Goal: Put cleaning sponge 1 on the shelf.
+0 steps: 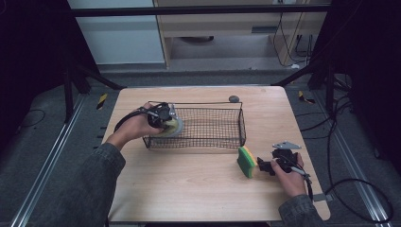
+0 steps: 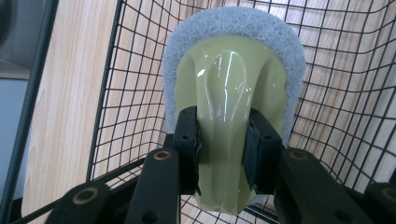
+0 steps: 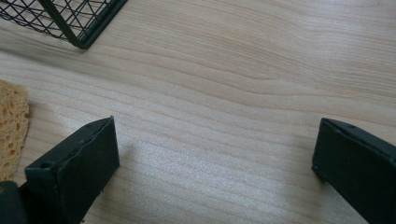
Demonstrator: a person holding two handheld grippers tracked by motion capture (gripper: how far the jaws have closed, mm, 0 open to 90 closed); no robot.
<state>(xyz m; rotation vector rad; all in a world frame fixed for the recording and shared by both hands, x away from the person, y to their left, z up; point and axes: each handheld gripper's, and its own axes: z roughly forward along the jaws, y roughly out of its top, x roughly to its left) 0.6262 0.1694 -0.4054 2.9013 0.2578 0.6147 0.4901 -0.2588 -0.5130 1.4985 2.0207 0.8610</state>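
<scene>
Your left gripper [image 2: 223, 154] fingers clamp the pale green scrubber [image 2: 232, 93] handle, scrubber inside the wire basket [image 1: 208, 124] at its left end. Your right gripper [image 3: 215, 177] fingers stand wide over bare bench [image 3: 243, 93], sponge [image 1: 246, 161] just beside them.

Your table [image 1: 198, 189] has a pale wood-grain top and stands on grey carpet [image 1: 38, 142]. Metal rails [image 1: 45, 165] run along the floor on both sides of you. Black frame struts [image 1: 94, 75] slant down toward the table's far corners, and yellow-and-black hazard tape [image 1: 102, 100] marks the floor near each one. Beyond the table you face a white panel [image 1: 118, 42] and a light wooden cabinet [image 1: 222, 33]. Black cables [image 1: 350, 137] loop across the floor to your right. The room's edges lie in darkness.
</scene>
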